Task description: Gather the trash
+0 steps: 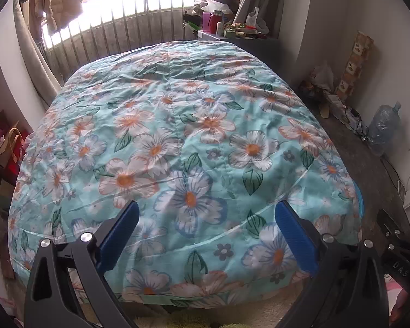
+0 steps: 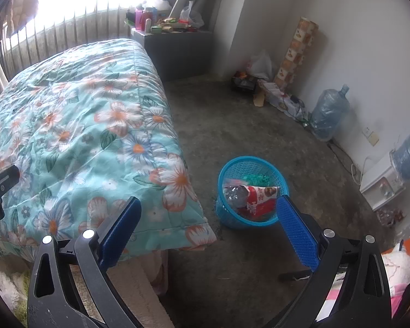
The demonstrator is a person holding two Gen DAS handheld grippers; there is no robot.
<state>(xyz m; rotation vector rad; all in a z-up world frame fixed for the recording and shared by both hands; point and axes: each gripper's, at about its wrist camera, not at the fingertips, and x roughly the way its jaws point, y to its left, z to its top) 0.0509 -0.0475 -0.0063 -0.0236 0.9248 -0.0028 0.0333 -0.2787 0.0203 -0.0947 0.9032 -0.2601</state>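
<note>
1. Turquoise cotton printed with white and orange flowers covers the bed (image 1: 183, 125), which fills nearly the whole left wrist view; the quilt (image 2: 76, 125) lies smooth, with nothing loose on it that I can see.
2. Bare grey floor (image 2: 246, 125) runs along the bed's right edge to the white wall, with open room between the quilt's corner and the clutter at the wall.
3. Against that wall stands a large water jug (image 2: 329, 113), well apart from the bed.
4. On the floor just beside the bed's near corner sits the blue mesh basket (image 2: 251, 191), holding a crushed clear bottle (image 2: 236, 192), a red and white wrapper (image 2: 257, 198) and something green.
5. Over it hangs the right gripper (image 2: 209, 218), jaws spread wide and empty; the basket shows between the blue pads, close against the right-hand one.
6. Above the foot of the quilt is the left gripper (image 1: 206, 222), jaws spread, nothing between them but fabric below.
</note>
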